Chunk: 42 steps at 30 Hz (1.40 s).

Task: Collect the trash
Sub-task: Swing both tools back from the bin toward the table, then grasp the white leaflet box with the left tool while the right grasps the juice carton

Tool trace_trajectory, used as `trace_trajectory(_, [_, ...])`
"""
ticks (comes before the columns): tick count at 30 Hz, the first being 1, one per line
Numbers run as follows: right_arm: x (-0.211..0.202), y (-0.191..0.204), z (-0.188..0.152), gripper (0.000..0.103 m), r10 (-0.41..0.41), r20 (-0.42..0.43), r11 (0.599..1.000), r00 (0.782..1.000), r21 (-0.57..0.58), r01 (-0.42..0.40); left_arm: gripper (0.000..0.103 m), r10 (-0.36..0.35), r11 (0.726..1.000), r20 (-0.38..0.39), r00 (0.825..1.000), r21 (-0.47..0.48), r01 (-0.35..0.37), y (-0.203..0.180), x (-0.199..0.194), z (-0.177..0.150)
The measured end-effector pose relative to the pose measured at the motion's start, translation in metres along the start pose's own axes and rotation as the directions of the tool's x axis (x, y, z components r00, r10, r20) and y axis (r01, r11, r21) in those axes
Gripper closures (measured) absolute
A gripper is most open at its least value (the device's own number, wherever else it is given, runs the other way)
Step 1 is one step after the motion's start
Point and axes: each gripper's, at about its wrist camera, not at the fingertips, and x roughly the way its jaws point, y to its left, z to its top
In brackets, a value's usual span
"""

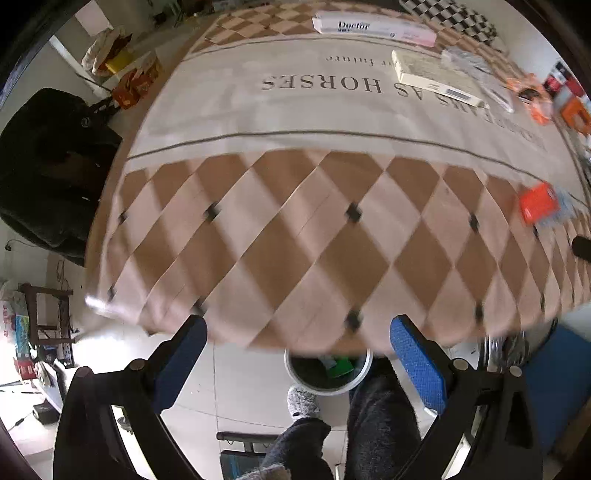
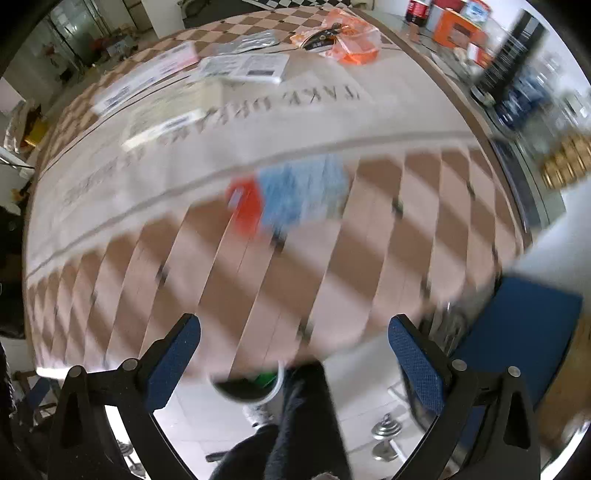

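A red and blue wrapper (image 2: 288,199) lies on the checkered tablecloth (image 2: 332,258), ahead of my open, empty right gripper (image 2: 293,343); it also shows at the right of the left wrist view (image 1: 541,203). My left gripper (image 1: 297,336) is open and empty above the table's near edge. Further back lie a pink Doctor box (image 1: 373,27), a cream box (image 1: 436,75), a silver pouch (image 2: 251,42) and an orange wrapper (image 2: 343,37). A white bin (image 1: 328,369) with green trash stands on the floor under the table edge; it also shows in the right wrist view (image 2: 247,384).
A blue chair seat (image 2: 524,332) is at the right. A black bag (image 1: 51,170) sits off the table's left side. My legs (image 1: 376,424) are beside the bin. Bottles and boxes (image 2: 461,26) stand at the far right. Dumbbells (image 2: 386,437) lie on the floor.
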Motion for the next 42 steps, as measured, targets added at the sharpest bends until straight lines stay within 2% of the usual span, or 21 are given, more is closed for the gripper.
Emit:
trace_trajectory(4, [0.034,0.0,0.05,0.0,0.012,-0.066,0.999,0.998,-0.051,-0.015,0.002,0.016,0.999,-0.064,0.998,-0.037,-0.019,-0.015,0.022,0.032])
trace_trajectory(5, [0.04,-0.001,0.06,0.0,0.077,-0.08,0.995,0.994,-0.054,-0.082,0.002,0.025,0.999,-0.08,0.996,-0.044,-0.028,-0.019,0.027,0.037])
trace_trajectory(7, [0.053,0.005,0.073,0.0,0.05,-0.127,0.994,0.991,-0.087,-0.062,0.002,0.029,0.997,-0.114,0.993,-0.062,-0.036,-0.025,0.036,0.049])
trace_trajectory(9, [0.063,0.007,0.08,0.0,0.076,-0.162,0.991,0.984,-0.098,-0.093,0.002,0.032,0.996,-0.135,0.99,-0.074,-0.042,-0.032,0.041,0.059])
trace_trajectory(11, [0.07,0.005,0.085,0.008,0.121,-0.185,0.987,0.975,-0.085,-0.139,0.002,0.042,0.996,-0.139,0.989,-0.07,-0.052,-0.04,0.042,0.07])
trace_trajectory(14, [0.067,-0.001,0.097,0.008,0.157,-0.163,0.982,0.974,-0.079,-0.171,0.002,0.061,0.997,-0.122,0.991,-0.034,-0.066,-0.058,0.037,0.095])
trace_trajectory(17, [0.058,-0.021,0.12,0.008,0.19,-0.158,0.978,0.969,-0.053,-0.201,0.002,0.105,0.988,-0.053,0.993,0.122,-0.098,-0.088,0.028,0.129])
trace_trajectory(19, [0.053,-0.037,0.142,0.008,0.171,-0.152,0.983,0.973,-0.039,-0.179,0.002,0.131,0.947,0.017,0.991,0.293,-0.13,-0.117,0.023,0.156])
trace_trajectory(22, [0.056,-0.067,0.177,0.008,0.131,-0.159,0.991,0.979,-0.014,-0.135,0.002,0.15,0.825,0.093,0.984,0.538,-0.176,-0.161,0.025,0.192])
trace_trajectory(24, [0.061,-0.082,0.195,0.008,0.109,-0.169,0.994,0.98,-0.008,-0.112,0.002,0.156,0.69,0.138,0.978,0.693,-0.207,-0.189,0.031,0.208])
trace_trajectory(25, [0.063,-0.091,0.206,0.008,0.099,-0.175,0.995,0.98,-0.004,-0.101,0.002,0.161,0.637,0.142,0.977,0.741,-0.213,-0.196,0.033,0.215])
trace_trajectory(26, [0.065,-0.094,0.211,0.008,0.097,-0.183,0.995,0.978,-0.005,-0.099,0.002,0.162,0.562,0.138,0.977,0.801,-0.207,-0.207,0.039,0.22])
trace_trajectory(27, [0.067,-0.101,0.219,0.008,0.099,-0.189,0.995,0.977,0.001,-0.1,0.002,0.169,0.501,0.132,0.977,0.842,-0.2,-0.214,0.043,0.224])
trace_trajectory(29, [0.069,-0.105,0.231,0.008,0.092,-0.196,0.995,0.976,-0.007,-0.096,0.002,0.181,0.411,0.111,0.977,0.894,-0.178,-0.223,0.053,0.233])
trace_trajectory(32, [0.076,-0.113,0.251,0.008,0.092,-0.218,0.995,0.972,-0.012,-0.097,0.0,0.203,0.309,0.061,0.977,0.943,-0.123,-0.233,0.069,0.243])
trace_trajectory(33, [0.078,-0.114,0.256,0.008,0.087,-0.221,0.996,0.972,-0.016,-0.092,0.001,0.2,0.291,0.036,0.979,0.952,-0.094,-0.235,0.069,0.246])
trace_trajectory(36, [0.082,-0.117,0.268,0.008,0.08,-0.224,0.996,0.971,-0.018,-0.086,0.002,0.187,0.273,-0.025,0.982,0.962,-0.027,-0.236,0.07,0.256])
trace_trajectory(38, [0.087,-0.112,0.273,0.008,0.077,-0.227,0.996,0.971,-0.017,-0.083,0.006,0.172,0.28,-0.061,0.983,0.96,0.011,-0.235,0.076,0.272])
trace_trajectory(39, [0.088,-0.113,0.277,0.008,0.078,-0.228,0.996,0.97,-0.013,-0.083,0.016,0.158,0.29,-0.102,0.982,0.956,0.052,-0.235,0.075,0.277])
trace_trajectory(40, [0.093,-0.114,0.285,0.008,0.079,-0.228,0.996,0.97,-0.011,-0.083,0.02,0.145,0.297,-0.129,0.981,0.951,0.081,-0.23,0.075,0.279])
trace_trajectory(42, [0.095,-0.108,0.289,0.008,0.076,-0.226,0.997,0.971,-0.011,-0.081,0.021,0.136,0.307,-0.127,0.983,0.948,0.08,-0.226,0.076,0.28])
